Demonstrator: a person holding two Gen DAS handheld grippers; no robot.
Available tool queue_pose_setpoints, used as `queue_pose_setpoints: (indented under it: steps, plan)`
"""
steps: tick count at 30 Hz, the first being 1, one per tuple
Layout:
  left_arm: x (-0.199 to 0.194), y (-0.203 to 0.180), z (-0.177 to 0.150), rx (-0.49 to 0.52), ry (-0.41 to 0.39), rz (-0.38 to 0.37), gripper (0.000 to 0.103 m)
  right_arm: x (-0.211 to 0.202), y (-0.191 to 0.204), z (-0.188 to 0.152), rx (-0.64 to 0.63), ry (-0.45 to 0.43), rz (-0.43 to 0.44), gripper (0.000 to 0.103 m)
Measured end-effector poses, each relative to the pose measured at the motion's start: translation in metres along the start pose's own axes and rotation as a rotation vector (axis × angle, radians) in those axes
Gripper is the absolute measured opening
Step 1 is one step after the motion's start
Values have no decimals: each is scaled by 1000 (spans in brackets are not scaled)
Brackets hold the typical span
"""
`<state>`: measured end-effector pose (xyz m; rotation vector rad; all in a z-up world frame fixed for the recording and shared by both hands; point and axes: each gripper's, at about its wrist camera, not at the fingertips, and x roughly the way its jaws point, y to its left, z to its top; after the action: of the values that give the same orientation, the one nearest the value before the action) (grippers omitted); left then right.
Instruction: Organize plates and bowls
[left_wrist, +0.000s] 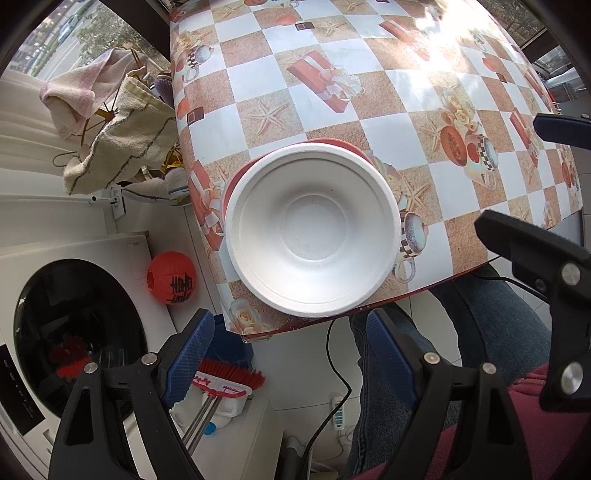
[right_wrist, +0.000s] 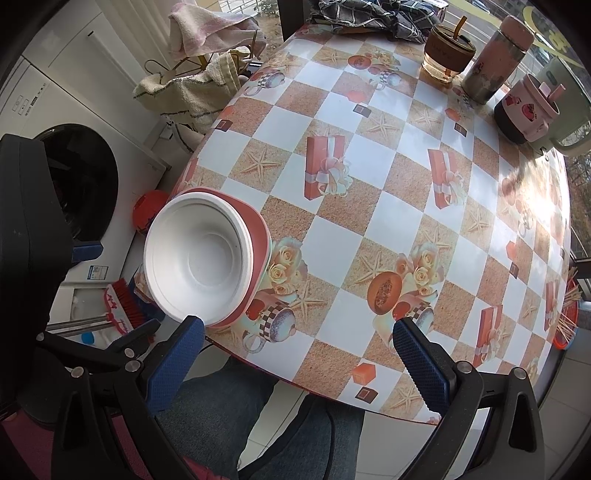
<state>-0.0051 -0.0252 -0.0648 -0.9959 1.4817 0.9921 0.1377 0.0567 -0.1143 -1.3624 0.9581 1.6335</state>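
White bowl (left_wrist: 313, 229) upright, mouth facing up, round so no long axis; nested on a red plate (left_wrist: 334, 143) whose rim shows as a crescent at the far side. Stack sits at the near-left corner of the worktop (left_wrist: 332, 92), close to both edges, near rim just at the front edge. From the right wrist view: same white bowl (right_wrist: 199, 258) on the red plate (right_wrist: 258, 236), plate rim showing to the right of the bowl.

Left gripper (left_wrist: 291, 354) above and nearer than the stack, pointing straight down. Jaws wide apart, blue pads facing each other, nothing between them, not touching the bowl. Below them: floor, a cable, denim-clad legs.

Right gripper (right_wrist: 299, 362) also pointing down, over the front edge of the worktop, to the right of the stack. Jaws spread wide, empty; left blue pad overlaps the bowl's near rim in view, contact unclear. Also visible as black frame at the right edge of the left wrist view.

Bowl look: matte white, foam-like, thick rolled rim, flat circular base ring, inside empty, faint specks. Plate: salmon-red, smooth.

Worktop cover: glossy checkered print with starfish and gift boxes.
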Motion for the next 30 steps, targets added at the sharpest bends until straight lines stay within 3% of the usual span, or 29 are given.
queue_pose_setpoints:
  steps: [30]
  plan:
    - [6, 7, 0, -11, 7, 4, 87, 2, 3, 0, 10, 6, 1, 103]
